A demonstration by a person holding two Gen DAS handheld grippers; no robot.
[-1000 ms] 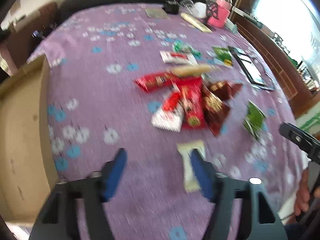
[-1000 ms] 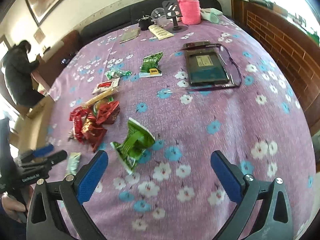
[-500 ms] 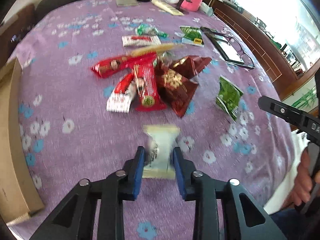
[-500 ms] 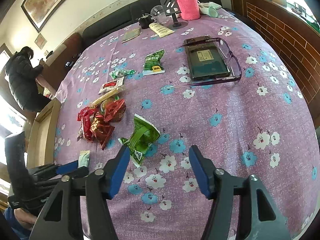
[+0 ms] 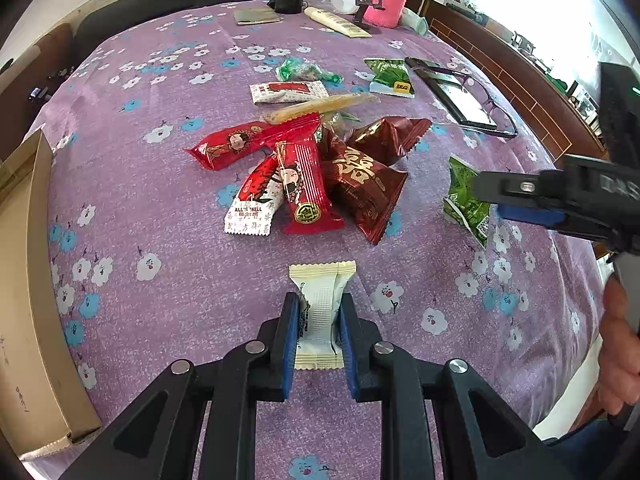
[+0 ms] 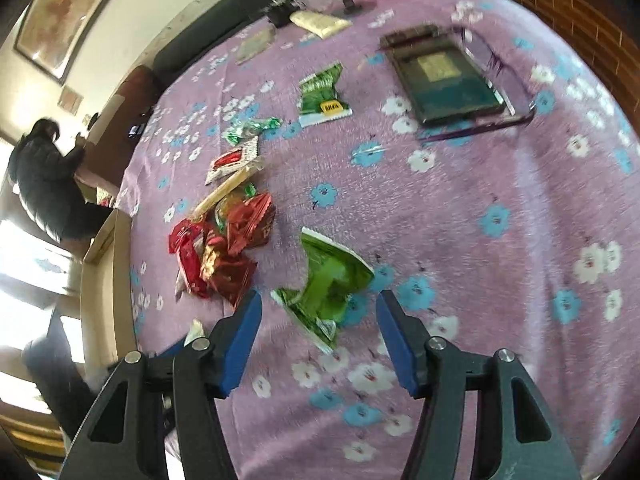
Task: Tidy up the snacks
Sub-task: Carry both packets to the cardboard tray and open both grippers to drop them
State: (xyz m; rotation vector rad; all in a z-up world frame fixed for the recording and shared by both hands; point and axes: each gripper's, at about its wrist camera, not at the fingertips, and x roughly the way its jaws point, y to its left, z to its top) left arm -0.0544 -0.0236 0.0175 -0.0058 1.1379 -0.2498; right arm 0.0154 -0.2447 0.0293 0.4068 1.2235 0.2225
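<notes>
From my left wrist camera, the left claw (image 5: pixel 319 322) is pinching the cream wrapper (image 5: pixel 320 312) near me on the purple floral tabletop (image 5: pixel 160 240) — the red snack pile (image 5: pixel 304 168) lies just beyond. From my right wrist camera, the right claw (image 6: pixel 319 316) stands half spread around the green packet (image 6: pixel 328 284) — its blue fingers (image 6: pixel 242 334) flank it without touching.
</notes>
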